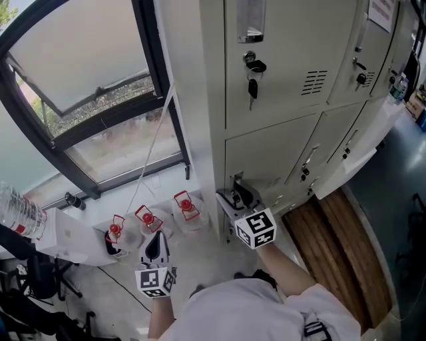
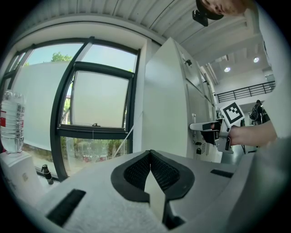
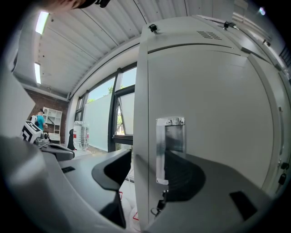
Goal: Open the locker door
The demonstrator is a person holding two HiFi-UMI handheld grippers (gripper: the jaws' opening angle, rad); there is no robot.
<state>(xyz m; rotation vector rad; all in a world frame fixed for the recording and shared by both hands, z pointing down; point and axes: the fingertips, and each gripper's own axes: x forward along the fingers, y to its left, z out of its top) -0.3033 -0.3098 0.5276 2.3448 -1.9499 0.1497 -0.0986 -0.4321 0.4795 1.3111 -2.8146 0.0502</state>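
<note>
**Locker door: handling and grip point**

The door (image 1: 279,73) sits upper centre in the head view, shut, with a key (image 1: 253,86) in its lock. It is probably stiff painted sheet metal, light and slick. Grip at the chrome pull (image 1: 251,20) above the lock. The right gripper (image 1: 234,198) hangs below, jaws wide and empty. The left gripper (image 1: 157,248), lower left, is closed on nothing.

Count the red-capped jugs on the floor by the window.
3 red-capped jugs in a row below the window: left, middle, right nearest the locker. More may be hidden.
</note>
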